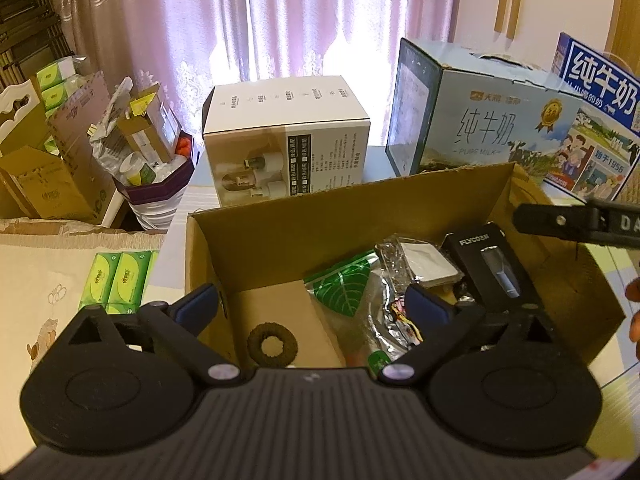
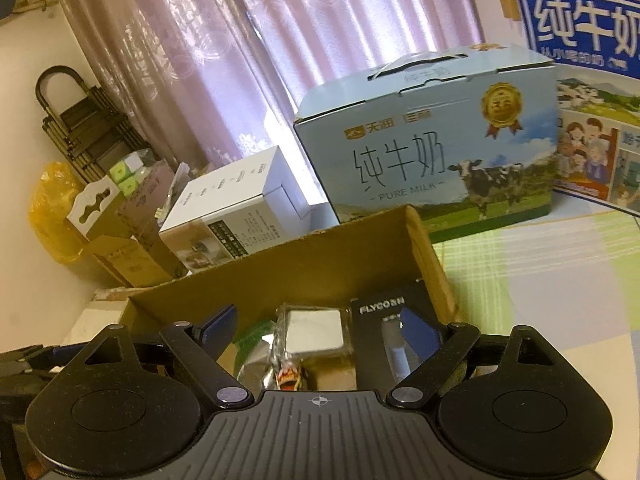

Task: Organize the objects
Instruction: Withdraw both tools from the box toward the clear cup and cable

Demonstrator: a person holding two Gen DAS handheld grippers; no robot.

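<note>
An open cardboard box (image 1: 280,236) sits in front of me. It holds a brown ring (image 1: 272,345), a green leaf-print pouch (image 1: 348,284), crinkled foil packets (image 1: 390,312), a white square packet (image 1: 426,265) and a black FLYCO box (image 1: 492,268). My left gripper (image 1: 316,308) is open and empty above the box's near side. My right gripper (image 2: 320,330) is open and empty over the box (image 2: 320,264), above the white packet (image 2: 316,330) and the FLYCO box (image 2: 384,344). The right gripper's finger (image 1: 576,222) shows at the left view's right edge.
Behind the box stand a white carton (image 1: 288,140), a blue milk carton (image 1: 472,120) and a blue milk bag (image 1: 600,120). Green tissue packs (image 1: 118,280) lie left. Cluttered cartons (image 1: 60,168) and a purple bin (image 1: 156,184) stand far left. Curtains hang behind.
</note>
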